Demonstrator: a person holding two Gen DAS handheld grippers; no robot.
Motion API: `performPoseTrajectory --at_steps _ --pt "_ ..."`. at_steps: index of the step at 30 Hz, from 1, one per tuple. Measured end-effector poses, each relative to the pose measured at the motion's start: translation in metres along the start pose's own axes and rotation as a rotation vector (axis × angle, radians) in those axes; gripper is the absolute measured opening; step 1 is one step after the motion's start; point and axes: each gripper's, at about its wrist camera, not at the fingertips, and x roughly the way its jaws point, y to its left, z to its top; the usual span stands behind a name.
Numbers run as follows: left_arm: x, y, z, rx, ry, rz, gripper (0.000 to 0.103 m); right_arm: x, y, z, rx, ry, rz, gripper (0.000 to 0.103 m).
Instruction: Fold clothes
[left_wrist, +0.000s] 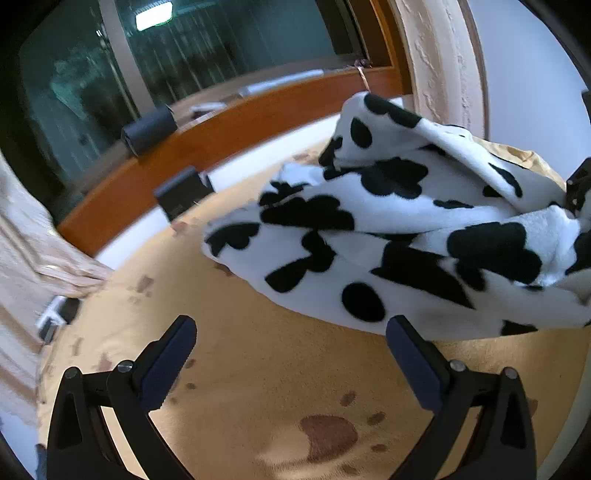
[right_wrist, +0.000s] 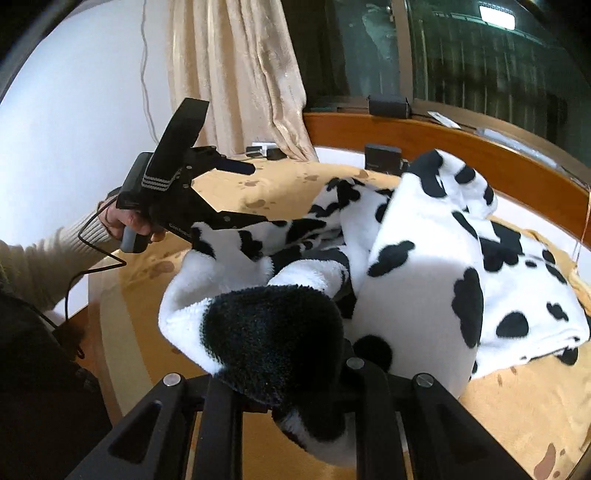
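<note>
Fleece garment (right_wrist: 424, 266), cow-patterned, heaped on the bed (left_wrist: 258, 369) toward its far side, partly lifted. Right gripper (right_wrist: 295, 391) is clenched on a bunched fold of the garment, which hides the fingertips and hangs just before the lens; holding one edge up probably serves to shake the heap open before folding. Left gripper (left_wrist: 291, 354) is released, jaws spread wide with nothing between them, hovering over bare bedspread just short of the garment's near hem; in the right wrist view its lower finger lies against the fleece. It seems placed to take a second edge. Open room: a broad stretch of tan, paw-printed bedspread lies free on the near side, enough to spread the garment flat. Limits: a wooden ledge (left_wrist: 221, 122) and window bound the far side, and a curtain (right_wrist: 240, 74) hangs at the corner.
</note>
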Motion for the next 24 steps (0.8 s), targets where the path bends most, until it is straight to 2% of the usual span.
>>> performPoseTrajectory --at_steps 5,10,14,16,21,24 --pt "0.026 0.018 0.011 0.039 0.038 0.023 0.103 0.011 -0.013 -0.011 0.044 0.069 -0.099 0.019" --pt "0.056 0.022 0.031 0.128 0.071 -0.005 0.103 0.015 -0.029 -0.011 0.127 0.061 -0.041 0.021" --pt "0.077 0.015 0.039 0.281 0.087 -0.086 0.103 0.018 -0.023 -0.01 0.103 0.075 -0.056 0.022" --pt "0.091 0.023 0.044 0.295 0.109 -0.144 0.103 0.02 -0.023 -0.01 0.102 0.078 -0.057 0.022" --pt "0.116 0.047 0.056 0.211 0.147 -0.27 0.103 0.013 -0.026 -0.013 0.135 0.073 -0.054 0.023" --pt "0.127 0.052 0.06 0.213 0.17 -0.338 0.103 0.014 -0.027 -0.012 0.144 0.075 -0.053 0.023"
